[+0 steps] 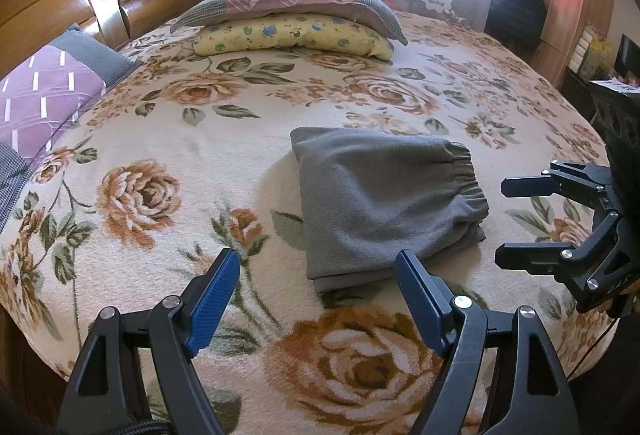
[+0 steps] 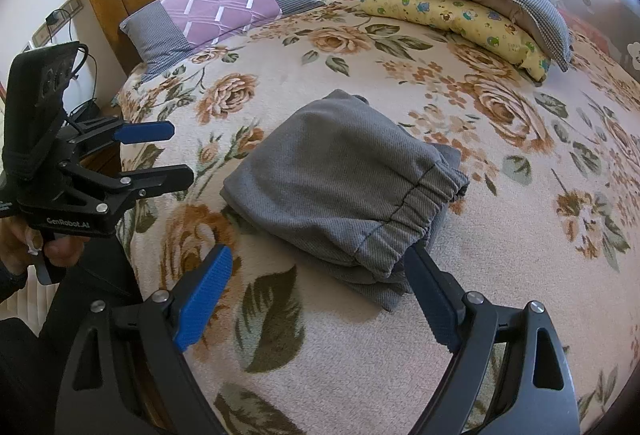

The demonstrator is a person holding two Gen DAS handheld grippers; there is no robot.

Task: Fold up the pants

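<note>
Left gripper [image 1: 318, 275] was held angled downward, jaws spread wide with nothing between the blue pads [image 1: 212, 305]; in the right wrist view it appeared at the left edge, gripped from below by a hand [image 2: 36, 247] with a dark sleeve at the wrist. Right gripper [image 2: 320, 273] was angled downward likewise, jaws wide apart and empty. Seen from the left wrist view, the right gripper sat at the right edge with both fingers [image 1: 528, 185] clearly separated.
</note>
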